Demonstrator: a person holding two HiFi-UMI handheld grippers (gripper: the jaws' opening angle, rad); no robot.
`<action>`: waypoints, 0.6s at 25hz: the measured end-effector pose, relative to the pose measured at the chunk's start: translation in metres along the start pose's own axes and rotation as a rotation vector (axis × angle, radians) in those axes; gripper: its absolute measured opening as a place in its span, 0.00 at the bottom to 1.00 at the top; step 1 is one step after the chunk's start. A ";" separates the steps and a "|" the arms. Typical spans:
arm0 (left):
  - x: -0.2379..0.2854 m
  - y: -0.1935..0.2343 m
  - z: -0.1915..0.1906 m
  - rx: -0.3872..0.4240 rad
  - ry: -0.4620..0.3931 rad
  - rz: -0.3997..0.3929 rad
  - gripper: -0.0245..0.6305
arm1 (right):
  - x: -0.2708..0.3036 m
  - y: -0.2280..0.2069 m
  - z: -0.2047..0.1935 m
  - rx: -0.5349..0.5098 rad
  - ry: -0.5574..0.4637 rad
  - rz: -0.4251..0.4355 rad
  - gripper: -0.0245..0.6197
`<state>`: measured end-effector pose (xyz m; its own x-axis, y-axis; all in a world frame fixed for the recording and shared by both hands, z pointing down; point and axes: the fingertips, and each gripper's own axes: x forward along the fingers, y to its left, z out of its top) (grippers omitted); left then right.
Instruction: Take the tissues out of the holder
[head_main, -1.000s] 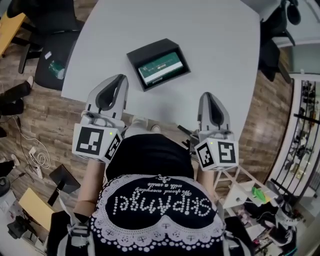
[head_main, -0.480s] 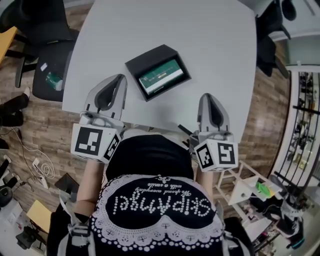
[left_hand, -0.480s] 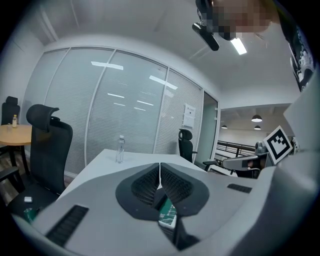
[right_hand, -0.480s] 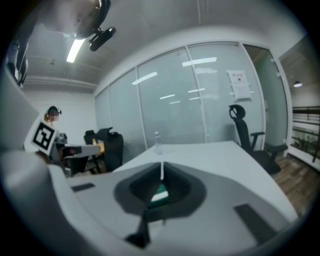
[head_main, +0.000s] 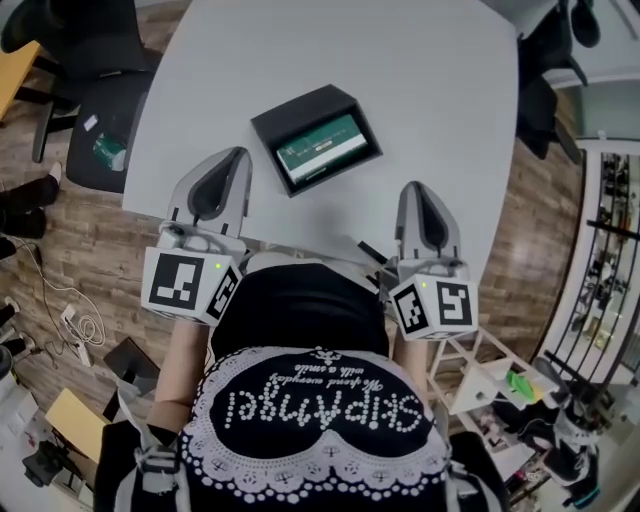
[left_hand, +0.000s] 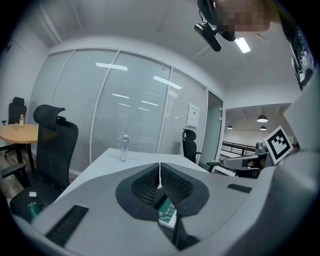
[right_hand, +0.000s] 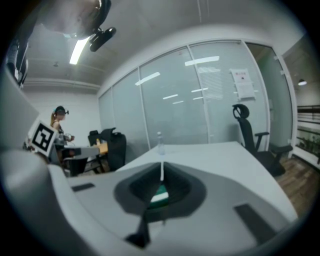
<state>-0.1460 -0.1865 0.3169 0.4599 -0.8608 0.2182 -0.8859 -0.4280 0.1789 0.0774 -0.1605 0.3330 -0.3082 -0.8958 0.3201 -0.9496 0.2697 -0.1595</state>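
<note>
A black tissue holder (head_main: 300, 112) lies flat on the white table (head_main: 430, 80), with a green tissue pack (head_main: 322, 148) inside it. My left gripper (head_main: 236, 155) hovers at the table's near edge, left of the holder, shut with nothing in it. My right gripper (head_main: 415, 188) is at the near edge to the holder's right, also shut and empty. In the left gripper view the closed jaws (left_hand: 160, 167) point toward the pack (left_hand: 168, 214), which shows through the gap below the tips. In the right gripper view the pack (right_hand: 160, 194) sits below the closed tips (right_hand: 161, 172).
A clear water bottle (left_hand: 123, 148) (right_hand: 160, 143) stands at the table's far side. Black office chairs (head_main: 100, 110) (left_hand: 55, 145) flank the table. A round wooden table (left_hand: 20, 132) is at the far left. A person (right_hand: 60, 125) stands in the background.
Only the head view has swayed slightly. Both grippers and the holder keep their places.
</note>
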 end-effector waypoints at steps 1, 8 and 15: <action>0.000 -0.001 0.002 -0.004 -0.006 0.009 0.08 | 0.000 -0.001 0.002 -0.004 -0.002 0.006 0.09; 0.006 -0.015 0.004 -0.009 -0.012 0.025 0.08 | -0.001 -0.015 0.007 -0.014 0.002 0.028 0.09; 0.012 -0.026 0.008 -0.014 -0.019 0.021 0.08 | -0.003 -0.024 0.008 -0.004 0.003 0.035 0.09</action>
<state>-0.1177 -0.1875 0.3066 0.4400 -0.8745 0.2040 -0.8943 -0.4061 0.1880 0.1021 -0.1670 0.3280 -0.3412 -0.8849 0.3171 -0.9385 0.3020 -0.1673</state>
